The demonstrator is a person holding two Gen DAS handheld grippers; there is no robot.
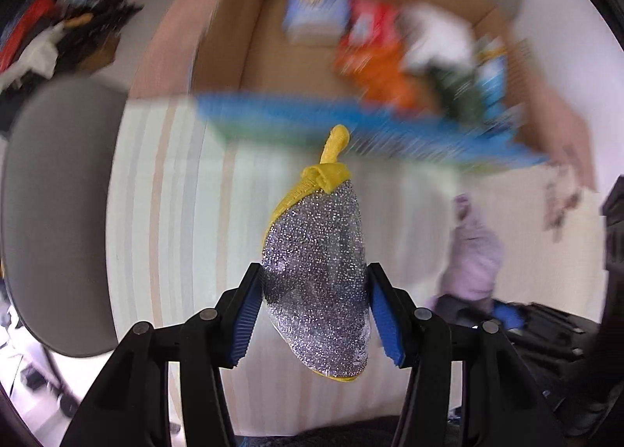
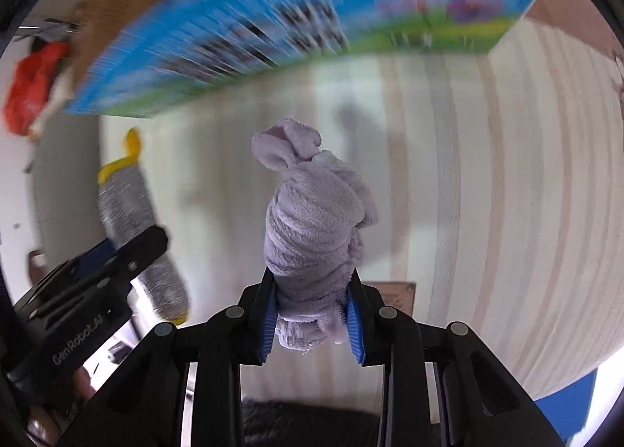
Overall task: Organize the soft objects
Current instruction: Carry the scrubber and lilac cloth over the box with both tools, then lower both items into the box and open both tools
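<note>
Left gripper jaws clamp a silver glittery scrubbing pad with yellow trim at frame centre. Right gripper jaws clamp a bundled lilac fleece cloth, centre, below the blurred cardboard box at top.

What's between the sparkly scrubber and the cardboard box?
In the left wrist view, a blurred blue flap lies between the sparkly scrubber and the cardboard box.

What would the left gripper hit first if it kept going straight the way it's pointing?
Probably the blue front wall of the cardboard box. The left gripper, clamped on the silver and yellow scrubber, points straight at it; blur makes depth uncertain.
</note>
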